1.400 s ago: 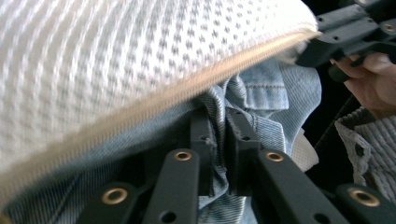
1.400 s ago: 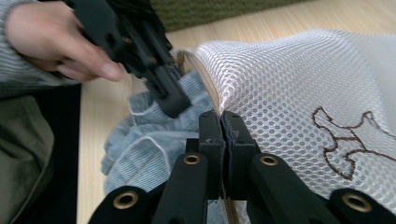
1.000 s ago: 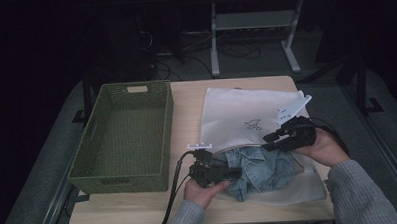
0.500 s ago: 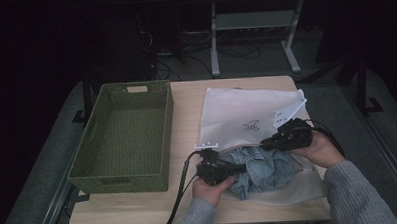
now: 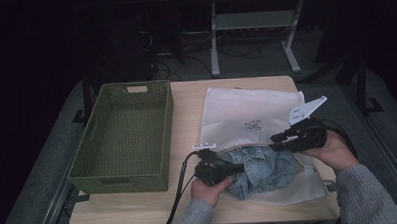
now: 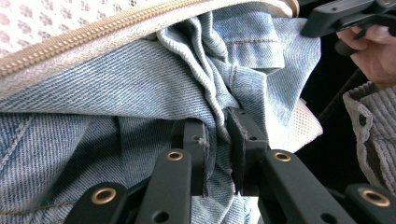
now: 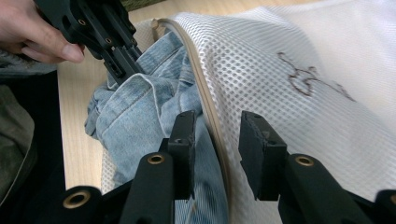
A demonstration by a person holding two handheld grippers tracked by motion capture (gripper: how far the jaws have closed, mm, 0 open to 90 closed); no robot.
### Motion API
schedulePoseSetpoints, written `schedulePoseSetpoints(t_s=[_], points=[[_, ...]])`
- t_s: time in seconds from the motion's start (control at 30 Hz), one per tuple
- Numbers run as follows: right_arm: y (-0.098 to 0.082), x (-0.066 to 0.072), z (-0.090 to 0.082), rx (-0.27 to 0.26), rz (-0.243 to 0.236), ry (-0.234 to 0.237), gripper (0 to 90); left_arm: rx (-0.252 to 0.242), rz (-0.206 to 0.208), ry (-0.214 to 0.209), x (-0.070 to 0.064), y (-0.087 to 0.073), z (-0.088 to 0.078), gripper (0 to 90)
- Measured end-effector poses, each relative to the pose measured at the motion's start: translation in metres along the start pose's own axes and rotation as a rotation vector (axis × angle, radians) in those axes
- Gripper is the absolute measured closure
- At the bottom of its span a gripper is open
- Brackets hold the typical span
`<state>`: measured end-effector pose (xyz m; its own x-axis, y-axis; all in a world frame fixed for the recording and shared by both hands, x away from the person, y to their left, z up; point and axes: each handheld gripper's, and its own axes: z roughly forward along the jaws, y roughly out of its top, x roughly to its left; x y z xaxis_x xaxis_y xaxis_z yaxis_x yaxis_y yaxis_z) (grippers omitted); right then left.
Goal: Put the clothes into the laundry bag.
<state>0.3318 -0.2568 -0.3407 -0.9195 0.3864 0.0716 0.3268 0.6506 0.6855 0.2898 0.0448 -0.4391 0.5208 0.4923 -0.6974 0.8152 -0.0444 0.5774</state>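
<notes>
A crumpled pair of light blue jeans (image 5: 261, 167) lies half inside a white mesh laundry bag (image 5: 251, 110) at the table's front right. My left gripper (image 5: 238, 166) comes in from the left. Its jaws have just been closing, and it (image 6: 217, 140) is now shut on a fold of the denim (image 6: 116, 79) under the bag's tan zipper (image 6: 93, 32). My right gripper (image 5: 275, 142) is at the bag's mouth. Its jaws (image 7: 217, 135) have just been opening and stand apart, with the zipper edge (image 7: 205, 93) running loose between them.
A green woven basket (image 5: 169, 128) stands empty on the left half of the wooden table (image 5: 186, 117). The bag covers most of the right half. The table's front edge is close behind both hands. Dark floor and metal frames lie beyond.
The right gripper has shifted slightly at the bag's mouth. The left hand has stayed at the denim by the bag's opening.
</notes>
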Motion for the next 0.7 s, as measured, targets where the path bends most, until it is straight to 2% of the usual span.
schedulePoseSetpoints(t_s=[0.1,0.27,0.37,0.53,0.7], points=[[-0.005,0.001,-0.009,-0.018,0.001,0.0,74.7,-0.001,-0.002,0.002,0.0,0.0,0.0,77.6],[-0.011,0.005,-0.007,0.015,-0.023,0.014,83.3,0.002,-0.011,-0.001,0.0,0.0,0.001,77.0],[-0.014,0.008,0.002,0.028,-0.037,0.025,85.9,0.003,-0.014,-0.001,0.0,0.0,0.001,76.6],[-0.016,0.013,0.026,0.084,-0.058,0.026,87.4,0.006,-0.013,-0.002,0.0,-0.001,0.002,74.7],[-0.021,0.013,0.045,0.103,-0.049,0.016,88.0,0.011,-0.016,-0.006,0.0,-0.002,0.004,71.0]])
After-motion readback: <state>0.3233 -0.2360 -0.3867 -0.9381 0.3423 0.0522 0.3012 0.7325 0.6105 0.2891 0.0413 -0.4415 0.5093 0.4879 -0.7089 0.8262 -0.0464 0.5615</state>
